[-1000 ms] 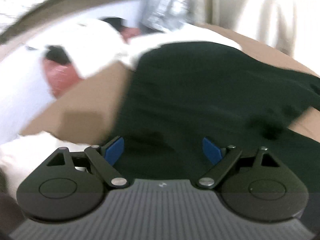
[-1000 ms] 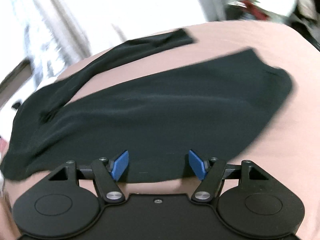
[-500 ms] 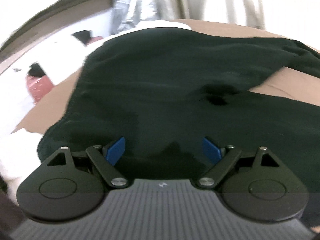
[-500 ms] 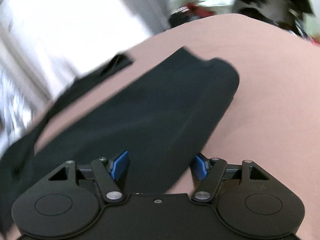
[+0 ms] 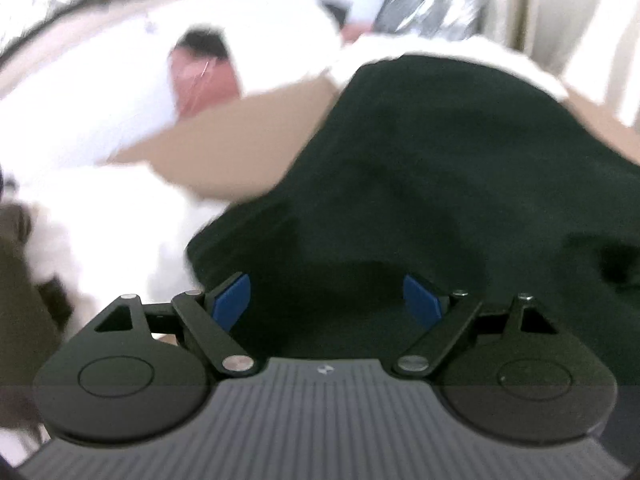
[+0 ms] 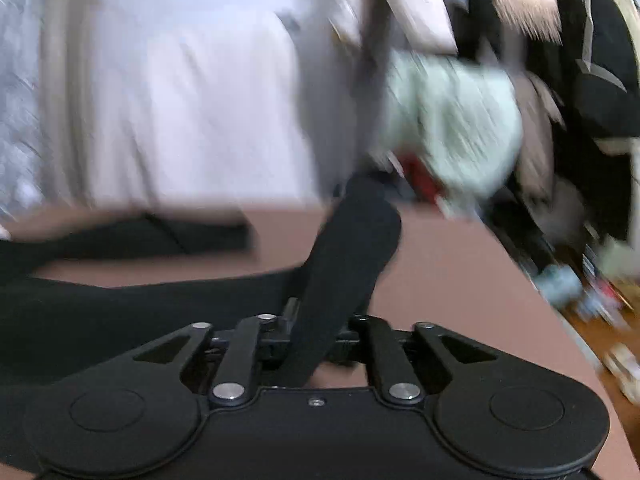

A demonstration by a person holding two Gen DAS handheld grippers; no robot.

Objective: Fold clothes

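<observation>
A black long-sleeved garment [image 5: 440, 160] lies spread on the brownish-pink bed cover [image 5: 240, 120]. My left gripper [image 5: 326, 300] hovers over its near-left part, blue pads [image 5: 232, 300] wide apart and open, nothing pinched. In the right wrist view my right gripper [image 6: 310, 336] has its jaws closing on a corner of the black garment [image 6: 352, 240]. That strip of cloth rises from between the fingers and stands up off the bed cover [image 6: 440, 272]. One sleeve [image 6: 140, 236] lies flat further back on the left.
White bedding [image 5: 80, 120] and a pink item [image 5: 204, 80] lie left of the garment; a silvery sheet [image 5: 432, 0] hangs behind. Beyond the bed's right edge are a pale green cloth [image 6: 452, 120], dark bags and floor clutter [image 6: 580, 280]. A white curtain [image 6: 180, 80] hangs behind.
My right gripper's jaws have come together on the garment's corner and the view has swung right. My left gripper shifted toward the garment's left edge, lower, and stays open.
</observation>
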